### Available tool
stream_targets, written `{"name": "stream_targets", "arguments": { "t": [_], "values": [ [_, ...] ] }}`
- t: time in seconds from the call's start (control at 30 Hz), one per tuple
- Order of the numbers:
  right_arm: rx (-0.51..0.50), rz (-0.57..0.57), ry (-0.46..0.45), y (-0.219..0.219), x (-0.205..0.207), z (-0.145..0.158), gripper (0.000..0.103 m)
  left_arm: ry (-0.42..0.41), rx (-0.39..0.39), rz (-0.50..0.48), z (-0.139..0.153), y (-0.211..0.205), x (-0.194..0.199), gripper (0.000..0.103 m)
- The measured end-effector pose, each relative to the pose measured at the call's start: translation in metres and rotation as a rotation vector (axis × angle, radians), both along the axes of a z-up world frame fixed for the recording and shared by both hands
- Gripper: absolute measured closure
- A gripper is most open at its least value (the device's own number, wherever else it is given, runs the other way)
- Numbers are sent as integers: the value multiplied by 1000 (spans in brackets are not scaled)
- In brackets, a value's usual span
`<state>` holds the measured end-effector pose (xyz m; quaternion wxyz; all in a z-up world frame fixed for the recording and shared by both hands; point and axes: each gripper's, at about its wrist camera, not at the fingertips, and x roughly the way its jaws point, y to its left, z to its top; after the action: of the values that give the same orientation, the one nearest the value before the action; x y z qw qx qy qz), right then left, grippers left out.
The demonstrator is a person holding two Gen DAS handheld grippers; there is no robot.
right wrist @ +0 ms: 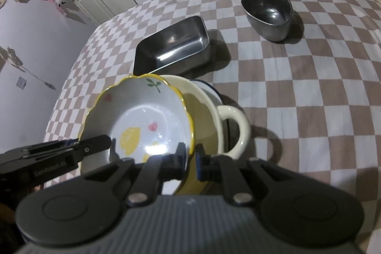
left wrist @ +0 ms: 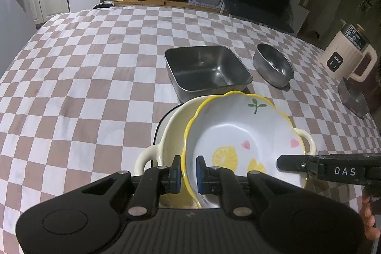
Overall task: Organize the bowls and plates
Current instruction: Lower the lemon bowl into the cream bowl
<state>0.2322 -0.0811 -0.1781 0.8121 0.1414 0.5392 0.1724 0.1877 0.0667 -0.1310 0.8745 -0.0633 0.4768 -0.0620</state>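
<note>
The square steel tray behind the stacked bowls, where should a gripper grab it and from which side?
Grip the square steel tray by one thin upright wall, probably the right-hand one facing the round steel bowl, coming down from above with one finger inside and one outside. It sits upright and open with nothing seen in it, and that side looks clear, while the near wall is crowded by the lemon-print bowl.

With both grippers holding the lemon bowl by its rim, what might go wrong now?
1. The lemon bowl is pinched only at its thin rim by the left gripper and right gripper; it may slip.
2. It hangs tilted over the cream handled dish; a drop could chip both.
</note>
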Motion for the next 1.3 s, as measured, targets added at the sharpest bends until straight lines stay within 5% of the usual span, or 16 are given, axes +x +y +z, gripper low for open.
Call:
{"name": "stream_targets", "arguments": {
  "t": [0.77,1.0,1.3],
  "values": [
    [-19,-4,17,1,2,-4,90,27,22,-22,-15,0,9,89],
    [-25,-9,12,-1,1,-3,89,18,26,-41,-16,-7,10,75],
    [-1,-23,30,-4,5,-4,89,45,-33,-17,-15,1,12,74]
  ]
}}
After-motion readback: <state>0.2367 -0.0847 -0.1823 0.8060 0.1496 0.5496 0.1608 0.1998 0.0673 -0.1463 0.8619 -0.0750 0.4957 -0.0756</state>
